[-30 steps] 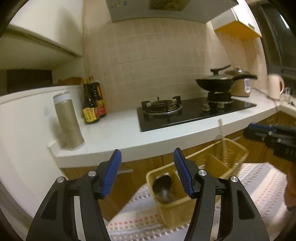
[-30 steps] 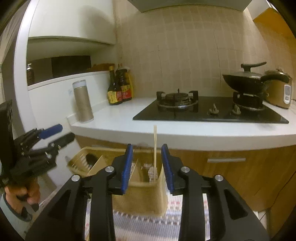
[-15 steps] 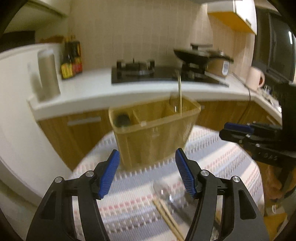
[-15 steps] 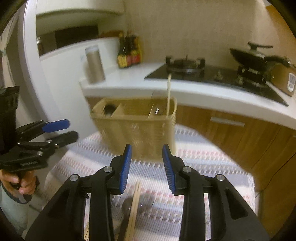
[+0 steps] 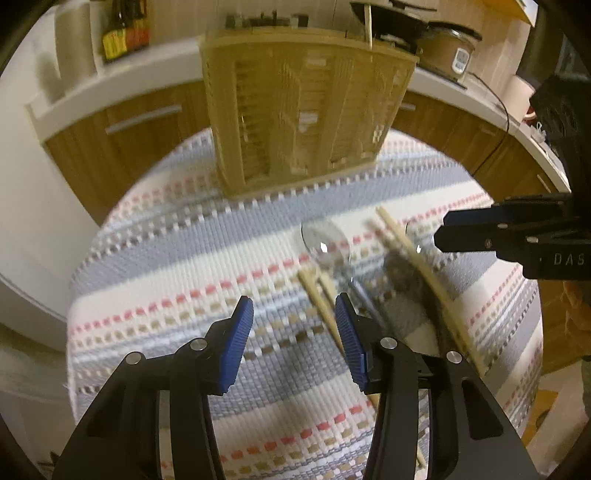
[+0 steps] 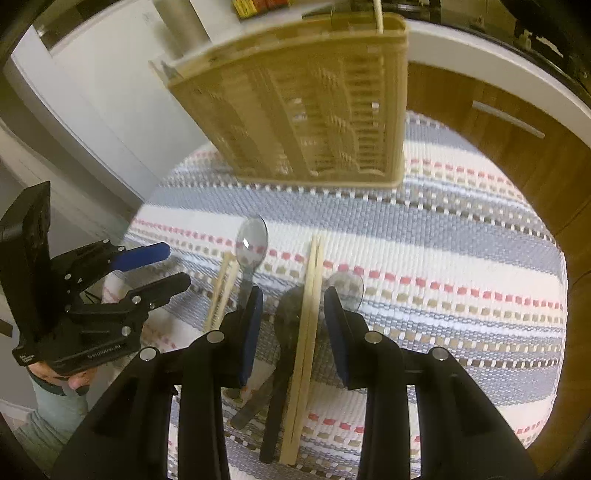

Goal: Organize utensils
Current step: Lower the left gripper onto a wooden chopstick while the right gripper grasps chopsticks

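A home kitchen: white counter (image 5: 122,79) over wooden cabinets (image 5: 122,147), sauce bottles (image 5: 125,31) far left, rice cooker (image 5: 448,46) far right

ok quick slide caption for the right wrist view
Open right gripper poised over a chopstick pair on the striped mat, slatted utensil basket behind.
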A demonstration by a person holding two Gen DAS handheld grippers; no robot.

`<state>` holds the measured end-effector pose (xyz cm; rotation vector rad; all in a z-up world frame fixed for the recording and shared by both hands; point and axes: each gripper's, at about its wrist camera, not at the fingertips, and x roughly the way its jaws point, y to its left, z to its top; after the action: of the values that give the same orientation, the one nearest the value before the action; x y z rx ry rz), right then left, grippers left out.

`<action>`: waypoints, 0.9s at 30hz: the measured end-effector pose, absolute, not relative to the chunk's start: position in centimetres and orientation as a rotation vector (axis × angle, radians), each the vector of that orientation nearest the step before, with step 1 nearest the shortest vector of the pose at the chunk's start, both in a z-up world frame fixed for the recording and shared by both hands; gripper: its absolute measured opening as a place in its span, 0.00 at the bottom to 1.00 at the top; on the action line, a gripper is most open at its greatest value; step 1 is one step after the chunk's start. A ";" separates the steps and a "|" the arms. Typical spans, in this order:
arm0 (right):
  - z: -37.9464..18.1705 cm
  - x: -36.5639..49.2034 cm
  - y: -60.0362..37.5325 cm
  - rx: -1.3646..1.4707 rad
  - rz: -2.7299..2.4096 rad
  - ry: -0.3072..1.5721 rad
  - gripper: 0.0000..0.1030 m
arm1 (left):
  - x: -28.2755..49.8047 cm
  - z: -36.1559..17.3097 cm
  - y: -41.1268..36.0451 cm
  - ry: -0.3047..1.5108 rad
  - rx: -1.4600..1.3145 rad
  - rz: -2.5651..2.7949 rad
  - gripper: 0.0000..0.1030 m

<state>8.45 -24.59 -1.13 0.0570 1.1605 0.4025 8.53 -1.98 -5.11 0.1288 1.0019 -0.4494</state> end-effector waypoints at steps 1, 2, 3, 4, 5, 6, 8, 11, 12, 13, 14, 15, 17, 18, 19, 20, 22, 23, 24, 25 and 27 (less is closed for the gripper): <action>-1.4 8.6 -24.5 0.053 0.398 1.169 0.30 | 8.7 -5.6 -2.3 1.015 0.133 -0.453 0.43; -1.8 8.7 -24.3 0.050 0.394 1.183 0.30 | 8.8 -6.0 -2.4 1.023 0.139 -0.454 0.43; -2.0 8.8 -24.2 0.047 0.390 1.192 0.30 | 8.8 -6.4 -2.6 1.033 0.148 -0.452 0.43; -2.1 8.9 -24.0 0.042 0.386 1.197 0.30 | 8.9 -6.6 -2.9 1.038 0.155 -0.450 0.43; -2.2 9.1 -24.0 0.036 0.380 1.201 0.30 | 9.0 -6.9 -3.1 1.047 0.166 -0.446 0.43; -2.3 9.1 -23.9 0.029 0.377 1.204 0.30 | 9.1 -7.1 -3.3 1.057 0.176 -0.441 0.42; -2.4 9.1 -23.6 0.018 0.378 1.209 0.30 | 9.3 -7.5 -4.0 1.078 0.196 -0.438 0.42; -2.5 9.5 -23.4 -0.005 0.369 1.206 0.30 | 9.6 -7.5 -4.9 1.094 0.224 -0.432 0.42; -2.6 9.6 -23.4 -0.012 0.364 1.208 0.30 | 9.7 -7.5 -5.4 1.100 0.236 -0.425 0.42; -2.7 9.7 -23.4 -0.015 0.362 1.215 0.30 | 9.9 -7.6 -6.1 1.107 0.254 -0.420 0.42; -2.9 9.9 -23.3 -0.018 0.360 1.225 0.30 | 10.1 -7.9 -6.7 1.112 0.278 -0.414 0.43; -3.0 10.1 -23.3 -0.021 0.358 1.232 0.30 | 10.1 -7.8 -7.0 1.115 0.301 -0.410 0.43; -3.2 10.3 -23.2 -0.027 0.363 1.244 0.30 | 10.2 -7.8 -7.4 1.124 0.322 -0.415 0.40; -3.4 10.5 -23.1 -0.028 0.369 1.253 0.30 | 10.2 -7.8 -7.5 1.128 0.327 -0.420 0.38; -3.5 10.7 -23.0 -0.029 0.376 1.261 0.30 | 10.3 -7.7 -7.5 1.133 0.332 -0.428 0.33; -3.7 10.8 -22.9 -0.027 0.383 1.270 0.30 | 10.3 -7.7 -7.5 1.136 0.336 -0.431 0.29; -4.1 11.2 -22.9 -0.029 0.380 1.283 0.28 | 10.4 -7.6 -7.2 1.138 0.351 -0.425 0.13; -4.2 11.3 -22.8 -0.031 0.378 1.288 0.26 | 10.5 -7.6 -7.0 1.145 0.352 -0.431 0.13; -4.4 11.4 -22.8 -0.030 0.382 1.299 0.25 | 10.7 -7.5 -6.6 1.150 0.343 -0.438 0.13; -4.6 11.5 -22.8 -0.028 0.385 1.309 0.25 | 10.9 -7.5 -6.4 1.157 0.329 -0.449 0.13; -5.0 11.5 -22.8 -0.031 0.381 1.328 0.25 | 11.2 -7.4 -6.1 1.167 0.319 -0.460 0.13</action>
<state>11.54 -22.79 -4.96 -0.0311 1.3277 0.3807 11.22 -6.14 -7.43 0.3193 1.1670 -0.4602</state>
